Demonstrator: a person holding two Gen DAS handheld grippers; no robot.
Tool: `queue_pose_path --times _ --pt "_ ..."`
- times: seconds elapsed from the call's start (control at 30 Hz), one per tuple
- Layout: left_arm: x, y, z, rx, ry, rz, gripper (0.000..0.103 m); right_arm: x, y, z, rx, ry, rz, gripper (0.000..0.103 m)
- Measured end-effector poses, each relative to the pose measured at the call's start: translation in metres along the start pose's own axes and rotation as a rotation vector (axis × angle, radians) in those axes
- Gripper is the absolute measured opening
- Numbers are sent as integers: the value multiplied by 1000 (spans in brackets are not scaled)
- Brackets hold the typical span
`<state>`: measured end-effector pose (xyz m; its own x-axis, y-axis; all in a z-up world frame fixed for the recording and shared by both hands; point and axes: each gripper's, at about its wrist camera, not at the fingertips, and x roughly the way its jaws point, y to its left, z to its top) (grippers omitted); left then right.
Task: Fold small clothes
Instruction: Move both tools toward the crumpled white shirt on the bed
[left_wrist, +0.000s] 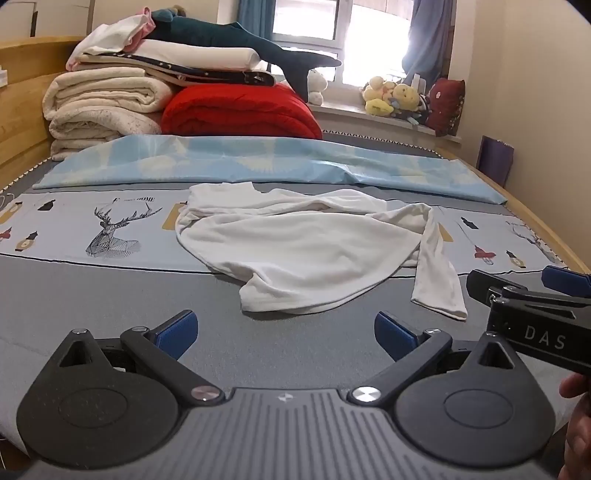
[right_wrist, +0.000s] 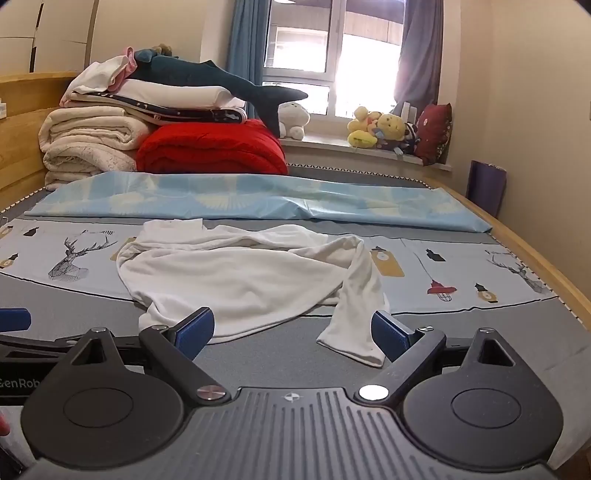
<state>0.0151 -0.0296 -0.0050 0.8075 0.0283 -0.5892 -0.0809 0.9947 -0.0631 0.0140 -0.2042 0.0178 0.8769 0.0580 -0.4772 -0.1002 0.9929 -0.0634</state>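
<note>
A crumpled white long-sleeved shirt (left_wrist: 295, 240) lies on the bed, one sleeve (left_wrist: 439, 284) trailing toward me on the right. My left gripper (left_wrist: 284, 334) hovers open just short of the shirt's near hem, nothing between its blue pads. In the right wrist view the same shirt (right_wrist: 243, 273) lies ahead. My right gripper (right_wrist: 291, 332) is open, and the sleeve's cuff (right_wrist: 354, 339) lies on the bed close to the right pad, not pinched. The right gripper also shows at the right edge of the left wrist view (left_wrist: 535, 288).
The bed (left_wrist: 110, 314) has a grey sheet with a deer-print band and a light blue cover (left_wrist: 258, 162) farther back. Folded blankets and a red quilt (left_wrist: 240, 110) are stacked at the headboard. Plush toys (left_wrist: 399, 96) sit on the windowsill. A wooden bed frame (right_wrist: 535, 243) runs along the right.
</note>
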Motion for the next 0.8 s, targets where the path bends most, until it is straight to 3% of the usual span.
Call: queue_pose_path --times 0.7,0.8 --pt "4 1 -1 6 23 -9 102 1 0 2 5 -10 -11 92" --pt "6 3 1 -2 27 -13 102 -3 -7 11 22 -6 -11 87"
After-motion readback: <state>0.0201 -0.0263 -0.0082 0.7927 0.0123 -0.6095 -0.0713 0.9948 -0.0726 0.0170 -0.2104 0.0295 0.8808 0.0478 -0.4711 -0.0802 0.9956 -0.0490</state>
